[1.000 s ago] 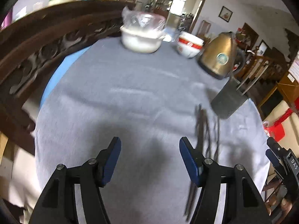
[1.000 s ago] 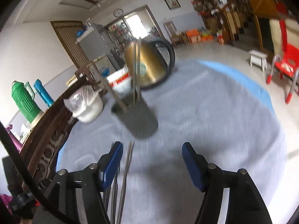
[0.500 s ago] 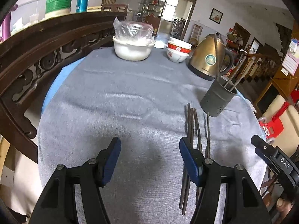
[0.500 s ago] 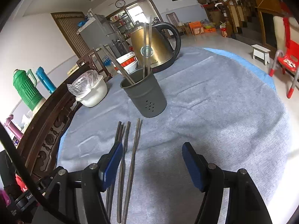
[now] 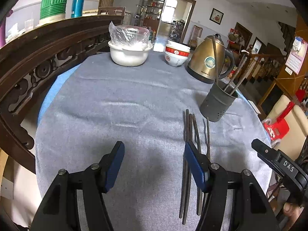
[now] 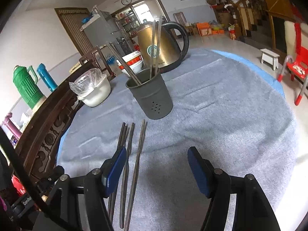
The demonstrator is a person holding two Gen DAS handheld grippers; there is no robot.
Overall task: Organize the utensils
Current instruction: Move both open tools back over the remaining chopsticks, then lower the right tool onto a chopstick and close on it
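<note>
Both grippers (image 5: 154, 163) (image 6: 156, 165) hover wide apart, empty, over grey-clothed round table (image 5: 115, 96) in cluttered room.

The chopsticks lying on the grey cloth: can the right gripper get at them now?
Probably yes. The right gripper is open and empty, the loose chopsticks lie flat just beside its left finger, and nothing covers them. The utensil holder stands clear beyond their tips.

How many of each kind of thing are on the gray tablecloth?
Loose chopsticks lying on the cloth: 4
Chopsticks standing in the holder: 4
Gray holder: 1
Gold kettle: 1
White pot with a plastic bag: 1
Stack of red-and-white bowls: 1
Total: 12
</note>
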